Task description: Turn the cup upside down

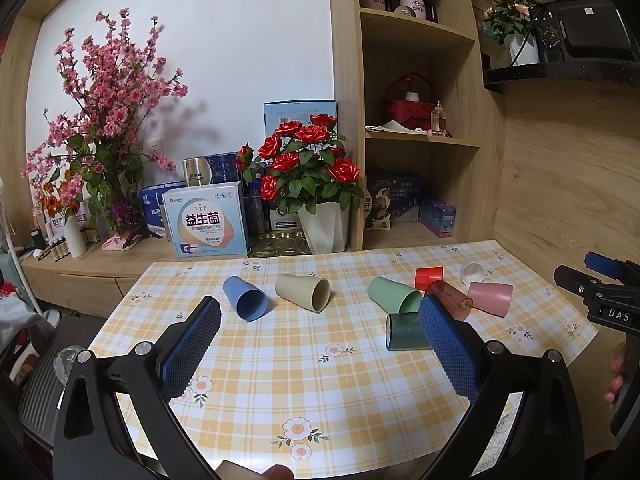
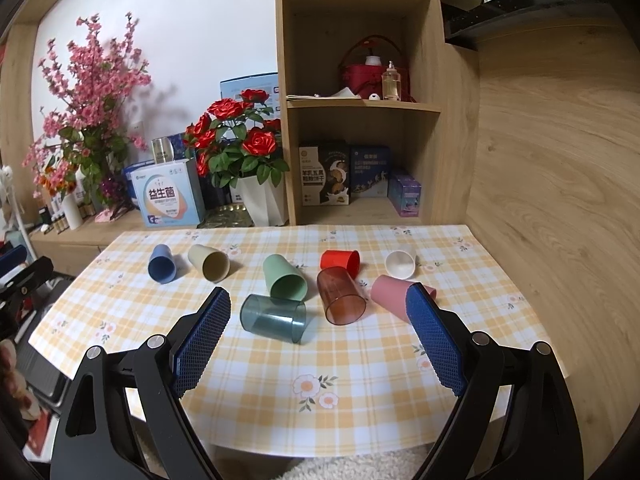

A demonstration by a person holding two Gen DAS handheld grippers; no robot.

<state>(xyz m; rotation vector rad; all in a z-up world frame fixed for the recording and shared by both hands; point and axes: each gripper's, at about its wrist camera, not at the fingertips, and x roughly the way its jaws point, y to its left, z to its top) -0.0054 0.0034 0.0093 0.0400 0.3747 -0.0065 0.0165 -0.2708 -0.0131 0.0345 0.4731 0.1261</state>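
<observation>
Eight cups lay tipped on their sides on the checked table (image 2: 360,380); none stood inverted. From left to right: blue cup (image 2: 162,264), beige cup (image 2: 209,263), mint cup (image 2: 284,278) with a smoky teal tumbler (image 2: 274,317) just near of it, red cup (image 2: 340,260) far behind a brown see-through tumbler (image 2: 340,295), then pink cup (image 2: 394,294) and small white cup (image 2: 400,264) at far right.

Left gripper (image 1: 320,346) hung over the near table edge, jaws spread wide, nothing between them. Its right pad (image 1: 448,346) covered part of the teal tumbler (image 1: 404,332) and crowded the brown one (image 1: 450,300).

Right gripper (image 2: 318,340) also gaped wide and empty, teal and brown tumblers lying in the gap beyond the pads; its right pad (image 2: 436,340) overlapped the pink cup's mouth.

Behind the table: cherry blossom (image 2: 88,100), a probiotic box (image 2: 166,198), potted roses (image 2: 240,140), open shelves (image 2: 360,108).

Only the left view caught the other gripper, at its right edge (image 1: 600,292); only the right view showed the teal tumbler whole.
</observation>
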